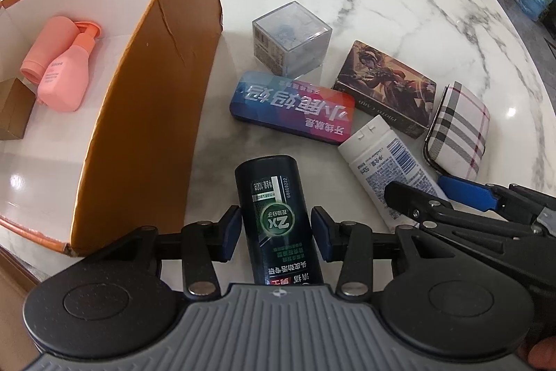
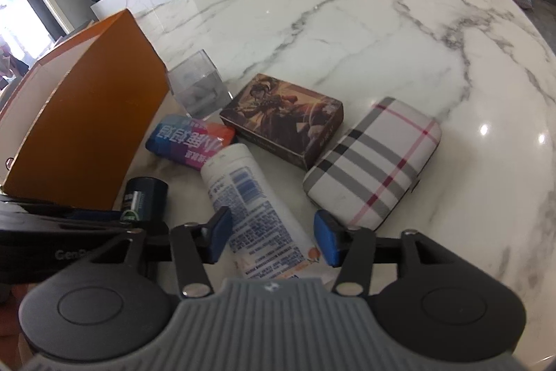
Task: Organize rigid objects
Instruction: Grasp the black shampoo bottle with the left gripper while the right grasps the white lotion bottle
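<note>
Straddling dark bottle (image 1: 274, 218), left gripper (image 1: 276, 233) (bottle's base hidden)

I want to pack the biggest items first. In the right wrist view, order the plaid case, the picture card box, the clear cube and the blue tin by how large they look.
1. plaid case
2. picture card box
3. and 4. clear cube and blue tin: too alike to rank; the tin is partly hidden by the white tube.

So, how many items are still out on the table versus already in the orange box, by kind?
On the table:
Bottles/tubes: 2, dark green bottle, white tube
Boxes: 2, clear cube box, illustrated card box
Tins: 1, blue tin
Cases: 1, plaid case
In the orange box:
Pink bottles: 2
Brown box: 1
Total: 9
</note>
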